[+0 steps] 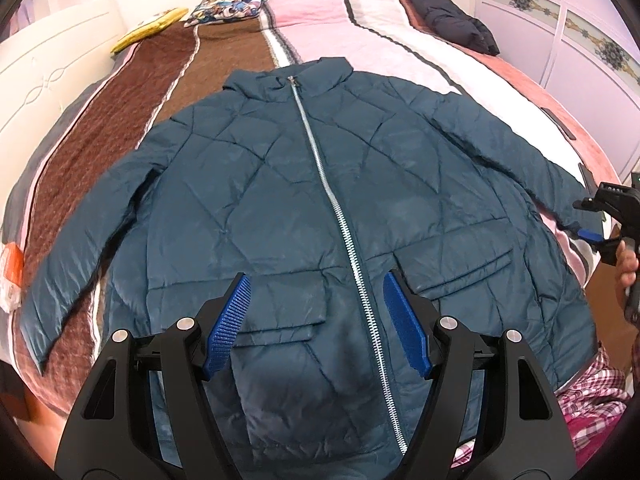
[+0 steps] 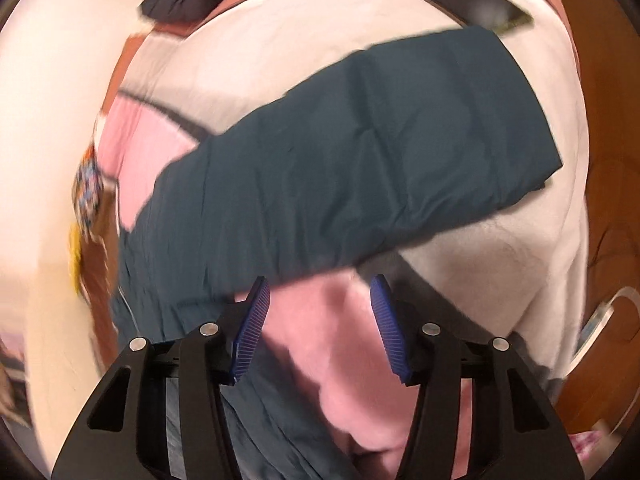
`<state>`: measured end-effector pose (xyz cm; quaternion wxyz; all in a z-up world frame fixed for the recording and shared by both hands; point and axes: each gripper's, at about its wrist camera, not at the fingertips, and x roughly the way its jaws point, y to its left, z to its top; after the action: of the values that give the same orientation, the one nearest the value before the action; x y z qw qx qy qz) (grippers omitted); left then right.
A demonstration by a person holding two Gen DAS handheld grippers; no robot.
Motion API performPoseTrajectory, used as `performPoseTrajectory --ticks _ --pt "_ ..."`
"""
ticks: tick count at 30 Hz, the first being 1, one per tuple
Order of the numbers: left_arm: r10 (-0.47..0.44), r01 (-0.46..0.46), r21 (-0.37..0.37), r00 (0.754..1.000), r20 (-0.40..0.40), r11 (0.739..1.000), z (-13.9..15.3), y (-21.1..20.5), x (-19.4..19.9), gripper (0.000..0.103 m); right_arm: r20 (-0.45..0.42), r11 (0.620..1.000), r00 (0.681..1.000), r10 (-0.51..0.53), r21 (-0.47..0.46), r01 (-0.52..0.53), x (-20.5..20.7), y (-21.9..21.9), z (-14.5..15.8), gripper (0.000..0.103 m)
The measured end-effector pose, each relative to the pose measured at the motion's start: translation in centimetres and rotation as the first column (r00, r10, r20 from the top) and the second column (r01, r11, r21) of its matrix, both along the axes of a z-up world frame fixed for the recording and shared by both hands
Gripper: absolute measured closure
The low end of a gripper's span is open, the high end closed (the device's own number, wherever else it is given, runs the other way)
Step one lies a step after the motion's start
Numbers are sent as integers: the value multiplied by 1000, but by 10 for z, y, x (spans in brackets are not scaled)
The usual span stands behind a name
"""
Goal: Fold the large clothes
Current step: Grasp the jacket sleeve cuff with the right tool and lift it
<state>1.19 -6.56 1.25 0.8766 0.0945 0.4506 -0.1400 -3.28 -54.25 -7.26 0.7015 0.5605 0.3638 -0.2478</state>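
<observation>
A teal quilted jacket [image 1: 280, 184] lies flat and zipped on the bed, collar far, both sleeves spread out. My left gripper [image 1: 316, 292] is open and empty above the jacket's lower front, near the zipper [image 1: 320, 168]. My right gripper [image 1: 588, 220] shows in the left wrist view at the right sleeve's cuff. In the blurred right wrist view the right gripper [image 2: 320, 292] is open and empty just short of the right sleeve [image 2: 360, 152], over the pink blanket.
The bed carries a striped brown, pink and white blanket [image 1: 360, 24]. A dark folded jacket [image 1: 448, 12] lies at the far right, a patterned pillow [image 1: 232, 2] and a yellow item [image 1: 148, 28] at the far left. A wardrobe [image 1: 580, 32] stands at right.
</observation>
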Motion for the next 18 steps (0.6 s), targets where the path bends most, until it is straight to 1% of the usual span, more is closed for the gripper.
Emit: performPoseTrajectory --ticks 2,3,5,9,12,14,15,16,17,18 --pt "6 -6 -1 1000 -6 1000 -2 2 1 34 -4 996 998 -59 63 59 -3 -6 -10 49" --pt "10 -10 -2 1000 -8 1000 -3 3 1 34 -1 989 995 -98 110 98 -5 -10 -16 49" --pt "14 -14 -3 1000 -12 1000 -4 4 1 34 14 981 990 -138 140 135 -8 -13 -21 49" --pt "14 -14 -3 1000 -19 1000 -7 6 2 34 26 983 985 -172 74 169 -6 -22 -13 49" --pt "14 -14 -5 1000 -25 1000 -9 6 3 34 6 977 979 -203 73 202 -6 -25 -18 49" --pt "17 -17 -9 999 -28 1000 -10 7 3 34 -4 970 973 -232 77 231 -9 -25 -25 54" --pt "19 -19 -11 999 -28 1000 -10 7 3 34 -6 965 968 -250 82 250 -11 -25 -28 60" --pt "21 -22 -12 999 -27 1000 -10 8 3 34 -4 960 963 -271 78 270 -16 -24 -29 68" --pt "24 -24 -14 999 -26 1000 -10 9 3 34 -4 959 961 -277 65 277 -18 -23 -30 73" --pt "29 -30 -16 999 -28 999 -10 11 3 34 -2 960 961 -276 53 276 -15 -23 -30 80"
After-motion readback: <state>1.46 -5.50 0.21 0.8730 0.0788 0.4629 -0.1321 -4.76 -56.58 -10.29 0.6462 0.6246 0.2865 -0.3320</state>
